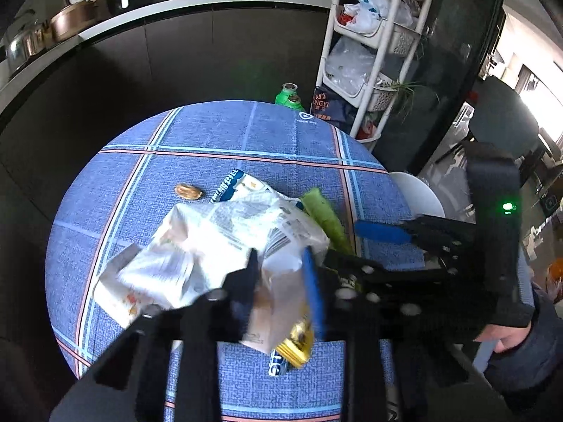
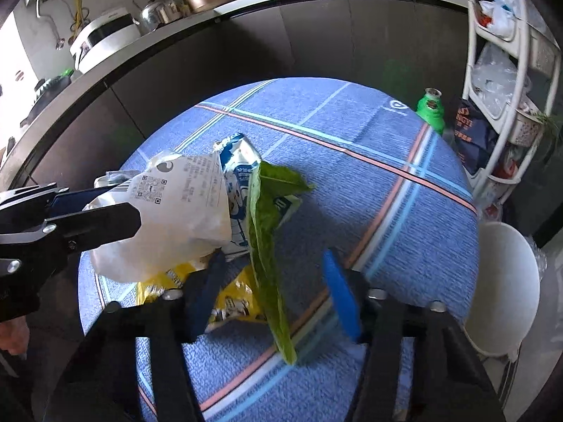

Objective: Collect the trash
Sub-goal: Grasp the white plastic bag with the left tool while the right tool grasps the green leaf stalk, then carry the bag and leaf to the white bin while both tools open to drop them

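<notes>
While left claw (image 1: 281, 274) pinches wrappers (image 1: 218, 242), right claw (image 2: 278, 281) gapes.

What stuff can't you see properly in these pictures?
- Yellow wrapper: mostly hidden under the white bag, both views.
- White bag's print: too blurred to read, left wrist view.
- Small brown thing: too small to name.
- White round object: cut off by the table edge.

Counting now: one white printed bag (image 1: 225, 242), one blue-and-white wrapper (image 1: 242, 184), one yellow packet (image 2: 232, 299), one green wrapper (image 2: 267, 225), one brown scrap (image 1: 189, 191), two claws.
</notes>
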Demonstrator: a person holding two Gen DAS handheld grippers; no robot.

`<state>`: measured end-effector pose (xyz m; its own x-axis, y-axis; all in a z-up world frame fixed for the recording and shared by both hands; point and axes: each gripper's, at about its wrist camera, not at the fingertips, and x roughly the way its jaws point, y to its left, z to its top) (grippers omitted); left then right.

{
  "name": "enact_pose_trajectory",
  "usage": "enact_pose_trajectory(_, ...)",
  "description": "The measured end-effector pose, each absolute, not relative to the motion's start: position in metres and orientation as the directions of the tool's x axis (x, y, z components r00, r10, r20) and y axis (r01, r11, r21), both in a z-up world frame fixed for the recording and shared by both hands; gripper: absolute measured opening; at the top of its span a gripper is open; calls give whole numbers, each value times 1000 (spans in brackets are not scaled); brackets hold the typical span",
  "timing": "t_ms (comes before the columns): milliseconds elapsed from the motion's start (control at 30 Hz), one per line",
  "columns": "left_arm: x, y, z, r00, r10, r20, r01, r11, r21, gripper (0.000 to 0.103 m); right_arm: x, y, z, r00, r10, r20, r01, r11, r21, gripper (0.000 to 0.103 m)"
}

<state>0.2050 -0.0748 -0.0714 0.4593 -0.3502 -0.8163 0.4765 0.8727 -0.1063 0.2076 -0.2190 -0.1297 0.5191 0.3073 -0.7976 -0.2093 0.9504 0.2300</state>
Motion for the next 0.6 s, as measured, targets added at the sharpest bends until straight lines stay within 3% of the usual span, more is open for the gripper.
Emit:
enact_pose_trajectory(33,204,-75,-68,456,-363,-813,484,868,-115,15,209,-218,-131,516,306,-800,-213,951,226,16)
enact_pose_trajectory(100,202,-72,-58,459,-391,-798,488,861,-141,10,208,-219,-128,519,315,-794,-214,948,236,6)
enact_pose_trajectory(367,203,-43,-2,499,-534,-683,452,832,-320,8,189,-237,-95,597,336,-728,-202,942,269,6)
enact_pose_trajectory(600,194,-41,25,564,-493,-662,419,862,-285,8,177,-249,-70,646,328,-689,-194,944,267,6)
